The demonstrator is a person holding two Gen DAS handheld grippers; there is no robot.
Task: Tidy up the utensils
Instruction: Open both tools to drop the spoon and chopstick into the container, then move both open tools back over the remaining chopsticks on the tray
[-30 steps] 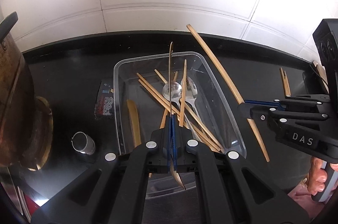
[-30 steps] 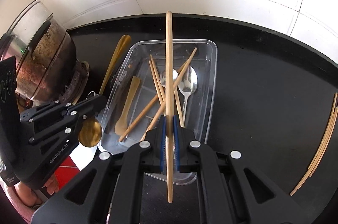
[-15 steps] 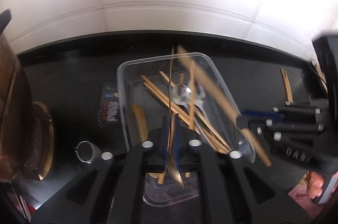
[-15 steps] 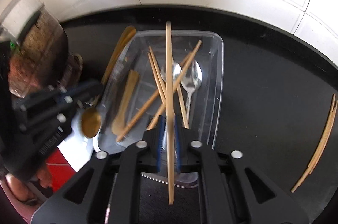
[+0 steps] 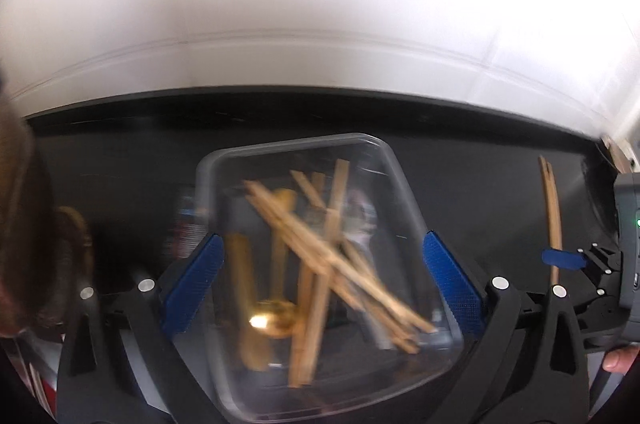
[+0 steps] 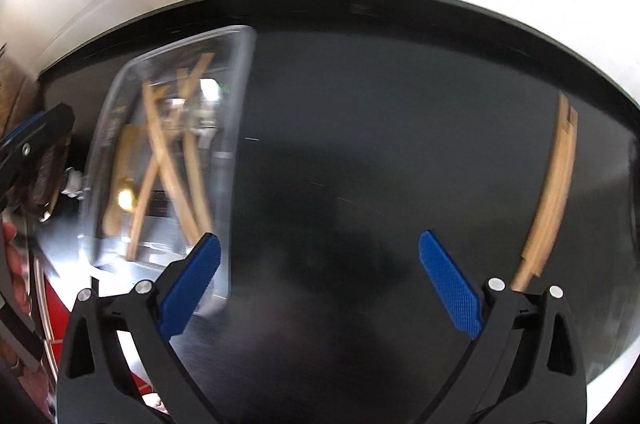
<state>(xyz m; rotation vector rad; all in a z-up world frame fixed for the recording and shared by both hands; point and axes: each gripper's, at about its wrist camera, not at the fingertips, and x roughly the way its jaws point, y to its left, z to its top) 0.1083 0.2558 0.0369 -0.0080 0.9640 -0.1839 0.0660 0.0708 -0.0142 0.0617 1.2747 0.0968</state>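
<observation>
A clear plastic tub (image 5: 224, 184) on the black counter holds several wooden chopsticks (image 5: 332, 256), a gold spoon (image 5: 276, 316), a wooden spatula (image 5: 240, 280) and silver spoons. My left gripper (image 5: 320, 272) is open and empty, its jaws spread over the tub. My right gripper (image 6: 320, 276) is open and empty above bare counter, right of the tub (image 6: 240, 128). A pair of wooden chopsticks (image 6: 554, 184) lies on the counter at the right, beyond the right fingertip; it also shows in the left wrist view (image 5: 552, 208). Both views are motion-blurred.
A rusty brown pot (image 5: 24, 232) stands at the left of the tub. A white tiled wall (image 5: 320, 24) runs behind the counter. The right gripper's body (image 5: 600, 264) shows at the right edge of the left wrist view.
Both grippers have opened and let go: the gold spoon and the chopstick now lie in the tub. The right gripper has swung right, away from the tub.
</observation>
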